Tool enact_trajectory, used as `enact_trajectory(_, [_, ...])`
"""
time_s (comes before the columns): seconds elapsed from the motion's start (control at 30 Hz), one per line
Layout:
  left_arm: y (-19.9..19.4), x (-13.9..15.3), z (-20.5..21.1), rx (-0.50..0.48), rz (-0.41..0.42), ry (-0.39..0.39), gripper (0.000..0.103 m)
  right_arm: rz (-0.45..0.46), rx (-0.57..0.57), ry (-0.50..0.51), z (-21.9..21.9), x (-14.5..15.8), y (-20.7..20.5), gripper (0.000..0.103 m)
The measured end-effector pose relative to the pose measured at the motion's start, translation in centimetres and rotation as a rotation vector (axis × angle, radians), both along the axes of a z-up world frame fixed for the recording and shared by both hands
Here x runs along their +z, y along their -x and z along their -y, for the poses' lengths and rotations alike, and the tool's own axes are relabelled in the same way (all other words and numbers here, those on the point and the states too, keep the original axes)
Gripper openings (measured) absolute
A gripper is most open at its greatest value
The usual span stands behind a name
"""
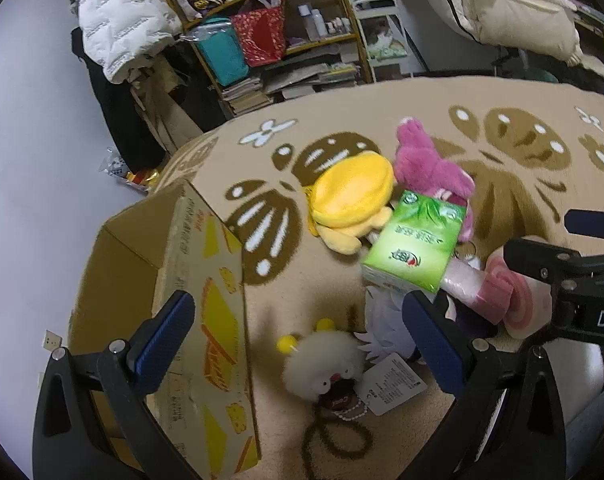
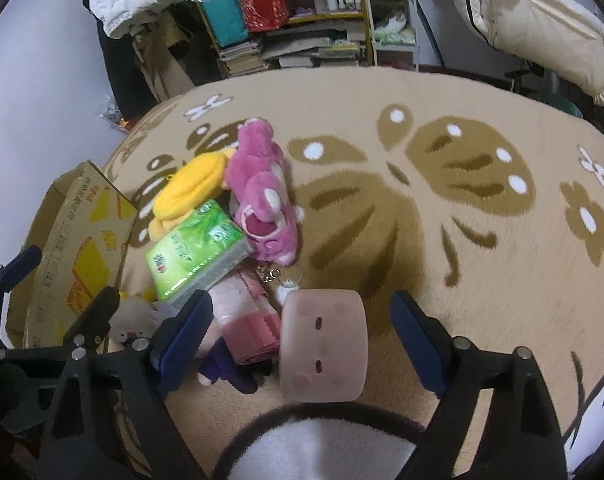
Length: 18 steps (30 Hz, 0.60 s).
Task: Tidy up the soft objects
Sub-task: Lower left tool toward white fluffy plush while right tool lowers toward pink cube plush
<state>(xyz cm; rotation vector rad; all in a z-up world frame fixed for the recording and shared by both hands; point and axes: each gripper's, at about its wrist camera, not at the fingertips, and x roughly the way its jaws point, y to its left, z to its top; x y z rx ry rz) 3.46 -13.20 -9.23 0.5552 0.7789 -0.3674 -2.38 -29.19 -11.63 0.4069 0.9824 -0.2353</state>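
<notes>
Cluttered rug (image 2: 482, 240), toys piled beside the cardboard box (image 1: 206, 280) at nine o'clock. Right gripper (image 2: 302, 328) hangs wide, empty, over the pink pig cube (image 2: 324, 350); I'd straddle it squarely before squeezing. Left gripper (image 1: 298, 320), also wide and empty, hovers over the white fluffy toy (image 1: 322, 364).

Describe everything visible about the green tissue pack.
The green tissue pack is a flat rectangular block in glossy plastic wrap, printed with leaves, a red logo and white lettering. It looks sealed. It lies tilted on the toy pile, propped on the yellow plush and a pink roll, beside the pink bear. Neither gripper touches it.

Cluttered shelf (image 1: 286, 36) behind tan patterned rug (image 2: 442, 216).
</notes>
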Motion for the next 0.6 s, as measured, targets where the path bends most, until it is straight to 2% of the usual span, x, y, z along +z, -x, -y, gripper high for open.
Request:
enact_trajectory(0.1, [0.1, -0.5, 0.3, -0.016, -0.006, -0.011, 0.102, -0.013, 0.004, -0.006, 0.0, -0.4, -0.2, 0.089])
enact_trajectory(0.17, [0.1, -0.8, 0.4, -0.025, -0.011, -0.012, 0.100, -0.020, 0.001, 0.010, 0.0, -0.6, -0.3, 0.080])
enact_trajectory(0.33, [0.1, -1.5, 0.4, -0.032, -0.052, -0.015, 0.090, -0.038, -0.001, -0.011, 0.2, -1.0, -0.3, 0.078])
enact_trajectory(0.4, [-0.1, -1.9, 0.3, -0.032, -0.084, -0.015, 0.081, -0.041, -0.005, -0.007, 0.3, -1.1, -0.3, 0.078])
enact_trajectory(0.47, [-0.3, -2.6, 0.3, -0.024, -0.125, -0.015, 0.079, -0.047, -0.011, -0.004, 0.3, -1.2, -0.3, 0.078])
enact_trajectory(0.57, [-0.5, -3.4, 0.1, -0.022, -0.172, -0.005, 0.064, -0.068, -0.026, -0.007, 0.4, -1.6, -0.3, 0.077])
enact_trajectory(0.6, [-0.6, -3.7, 0.1, -0.019, -0.185, -0.005, 0.063, -0.074, -0.029, -0.013, 0.5, -1.7, -0.3, 0.075])
